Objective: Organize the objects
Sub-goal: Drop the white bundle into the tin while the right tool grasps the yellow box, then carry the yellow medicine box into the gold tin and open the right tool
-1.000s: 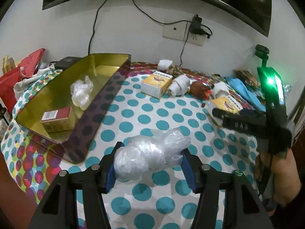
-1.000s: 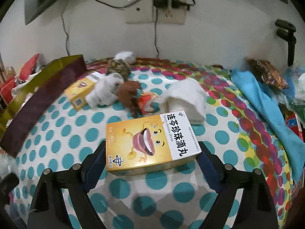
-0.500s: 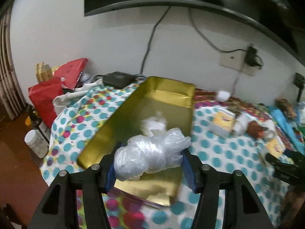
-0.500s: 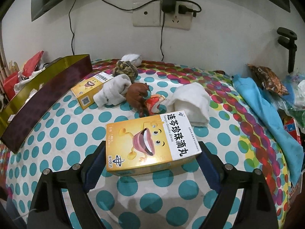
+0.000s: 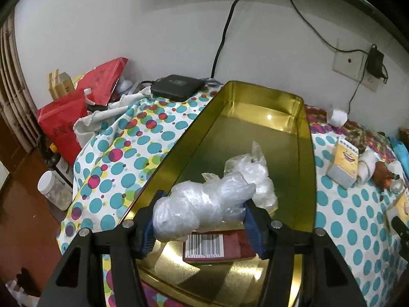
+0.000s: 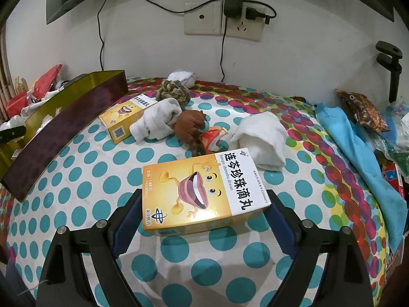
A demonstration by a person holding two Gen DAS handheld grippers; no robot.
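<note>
Only the left view shows the left tool [image 5: 202, 215] clamping a crumpled clear plastic bag [image 5: 202, 208] above the gold tin tray [image 5: 305, 153], while the right tool [image 6: 202, 212] grips a yellow medicine box [image 6: 202, 192]

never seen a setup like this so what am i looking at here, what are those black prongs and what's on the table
The black prongs are two-finger tools that a person holds, one in each hand, each with a wide-angle camera looking along its fingers.

The left wrist view shows the left tool gripping a crumpled clear plastic bag above a gold tin, which already holds another plastic bag and a small red box.

The right wrist view shows the right tool around a yellow medicine box; whether it grips is unclear. On the dotted tablecloth lie a second yellow box, rolled white cloths, a brown toy and a blue cloth.
</note>
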